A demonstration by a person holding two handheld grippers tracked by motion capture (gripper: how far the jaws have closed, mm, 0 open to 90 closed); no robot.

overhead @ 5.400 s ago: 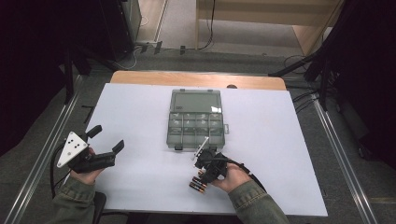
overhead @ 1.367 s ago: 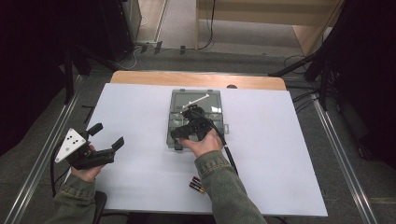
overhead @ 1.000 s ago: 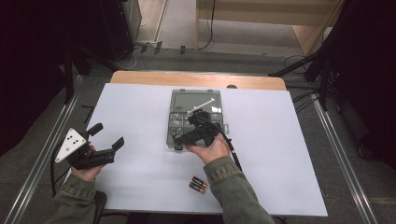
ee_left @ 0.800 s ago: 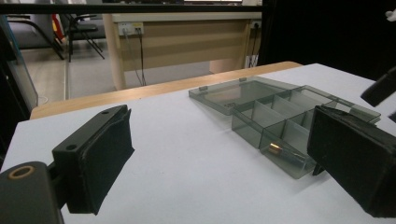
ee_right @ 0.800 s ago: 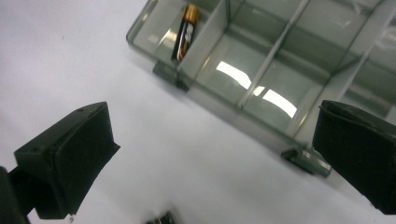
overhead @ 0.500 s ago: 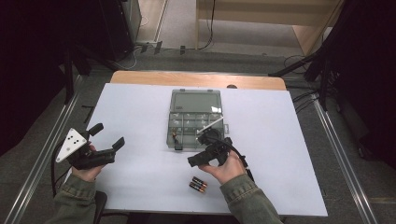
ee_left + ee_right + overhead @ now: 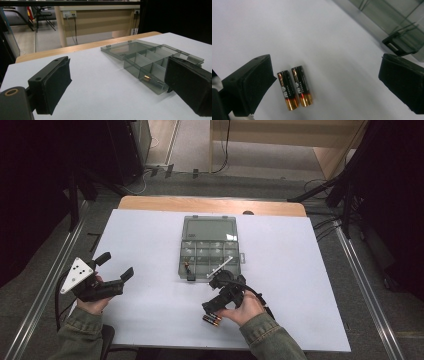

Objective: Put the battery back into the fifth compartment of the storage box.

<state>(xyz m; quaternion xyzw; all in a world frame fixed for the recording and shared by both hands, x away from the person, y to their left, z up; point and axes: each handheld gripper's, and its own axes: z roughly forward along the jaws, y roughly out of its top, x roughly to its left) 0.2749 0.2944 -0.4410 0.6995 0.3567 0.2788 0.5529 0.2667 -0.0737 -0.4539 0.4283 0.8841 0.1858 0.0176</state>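
Two black-and-gold AA batteries [image 7: 212,320] lie side by side near the table's front edge. My right gripper [image 7: 210,309] hovers just over them, open. In the right gripper view the batteries [image 7: 294,90] lie between the spread jaws, closer to the left one, and nothing touches them. A clear grey compartment box [image 7: 233,262] sits mid-table with its lid [image 7: 210,227] laid open on the far side. One battery [image 7: 147,78] rests in a near compartment. My left gripper [image 7: 117,265] rests open at the left, empty, pointing at the box [image 7: 150,60].
The white tabletop [image 7: 145,235] has a wooden strip [image 7: 210,205] along its far edge. Metal rails [image 7: 365,285] run down both sides of the table. A black latch [image 7: 395,46] sticks out from the box's front wall.
My right gripper has drawn back from over the box toward the front edge and now hangs over the two batteries. The left gripper has stayed put.
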